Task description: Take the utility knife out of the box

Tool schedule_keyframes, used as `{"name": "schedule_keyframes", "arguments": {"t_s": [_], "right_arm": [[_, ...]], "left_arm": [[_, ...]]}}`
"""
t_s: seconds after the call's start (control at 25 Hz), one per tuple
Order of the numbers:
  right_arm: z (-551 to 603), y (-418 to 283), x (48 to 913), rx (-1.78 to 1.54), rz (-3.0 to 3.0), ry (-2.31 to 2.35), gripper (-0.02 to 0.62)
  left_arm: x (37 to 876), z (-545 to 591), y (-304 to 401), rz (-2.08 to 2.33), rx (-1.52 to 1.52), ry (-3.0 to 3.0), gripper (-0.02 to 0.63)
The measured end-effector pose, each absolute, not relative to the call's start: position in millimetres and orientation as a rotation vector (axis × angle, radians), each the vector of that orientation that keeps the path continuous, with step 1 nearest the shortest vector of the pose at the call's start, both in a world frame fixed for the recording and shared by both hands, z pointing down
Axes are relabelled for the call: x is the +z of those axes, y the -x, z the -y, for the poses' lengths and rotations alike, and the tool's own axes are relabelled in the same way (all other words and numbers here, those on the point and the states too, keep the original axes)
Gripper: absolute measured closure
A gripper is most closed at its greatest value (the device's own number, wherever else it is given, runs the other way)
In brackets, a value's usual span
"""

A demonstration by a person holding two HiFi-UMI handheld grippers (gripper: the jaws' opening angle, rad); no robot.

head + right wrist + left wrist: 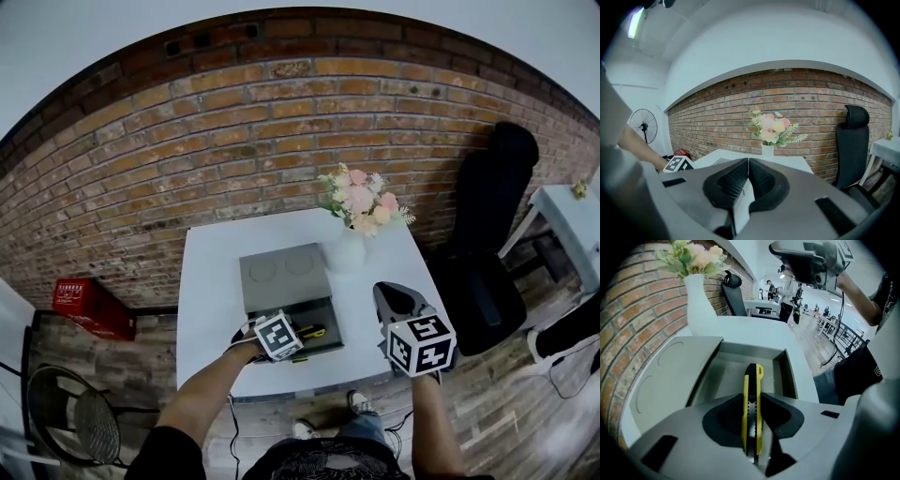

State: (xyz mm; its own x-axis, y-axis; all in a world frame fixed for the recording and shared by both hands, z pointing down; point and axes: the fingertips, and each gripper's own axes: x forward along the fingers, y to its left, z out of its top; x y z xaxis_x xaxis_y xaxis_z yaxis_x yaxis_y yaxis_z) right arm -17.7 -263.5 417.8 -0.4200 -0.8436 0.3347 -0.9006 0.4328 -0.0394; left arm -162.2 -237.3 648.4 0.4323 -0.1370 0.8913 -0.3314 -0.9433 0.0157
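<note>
**Clamped on the knife, not yet clear of the box**

Found the utility knife [752, 380] standing on its narrow edge inside the open box [788, 376], squeezed from both sides by the pads of the left gripper [752, 404]. Gripped toward the near end only, with a good length left poking forward past the jaws over the box floor. Could not tell whether resting on that floor or a shade above it; judged it not yet clear of the walls.

Found the right gripper [748, 161] well off to the right above the counter [211, 281], jaws together on nothing. Left the box unsteadied that way.

Expected trouble first from a pivot: with a hold on smooth plastic sides, off toward one end, reckoned on the free end drooping during the lift and knocking the far wall or the rim. Second, from a snag dragging the box along, light-looking and unheld, perhaps toward the vase [345, 253] just beside the laid-back lid [281, 270]. Third, from too slight a squeeze, dropping the knife back in or onto the counter. Could not see the end under the jaws, so could not rule out an exposed blade, adding a cut or a scratch to any fall. Called for a slow, straight rise, tilting nothing.
</note>
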Motion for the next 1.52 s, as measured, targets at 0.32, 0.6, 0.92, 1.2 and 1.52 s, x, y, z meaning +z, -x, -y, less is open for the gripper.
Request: {"name": "schedule_keyframes", "arguments": {"t_s": [0.32, 0.6, 0.92, 1.2, 1.52], "right_arm": [[262.0, 28.4, 418.7, 0.306, 2.436, -1.486, 0.575], [262.2, 37.6, 417.0, 0.294, 2.451, -1.465, 0.575], [265.9, 49.0, 413.3, 0.278, 2.474, -1.444, 0.575], [270.2, 57.5, 405.5, 0.255, 2.498, -1.432, 0.575], [275.0, 64.9, 394.7, 0.226, 2.525, -1.426, 0.575]], "left_arm": [[623.0, 240.4, 167.3, 0.581, 1.338, -2.515, 0.476], [584.0, 249.9, 167.5, 0.716, 1.168, -2.583, 0.476], [536.0, 262.6, 173.4, 0.874, 0.991, -2.627, 0.476], [485.2, 272.7, 186.6, 1.028, 0.753, -2.649, 0.476], [441.1, 278.0, 204.8, 1.195, 0.561, -2.635, 0.476]]}}
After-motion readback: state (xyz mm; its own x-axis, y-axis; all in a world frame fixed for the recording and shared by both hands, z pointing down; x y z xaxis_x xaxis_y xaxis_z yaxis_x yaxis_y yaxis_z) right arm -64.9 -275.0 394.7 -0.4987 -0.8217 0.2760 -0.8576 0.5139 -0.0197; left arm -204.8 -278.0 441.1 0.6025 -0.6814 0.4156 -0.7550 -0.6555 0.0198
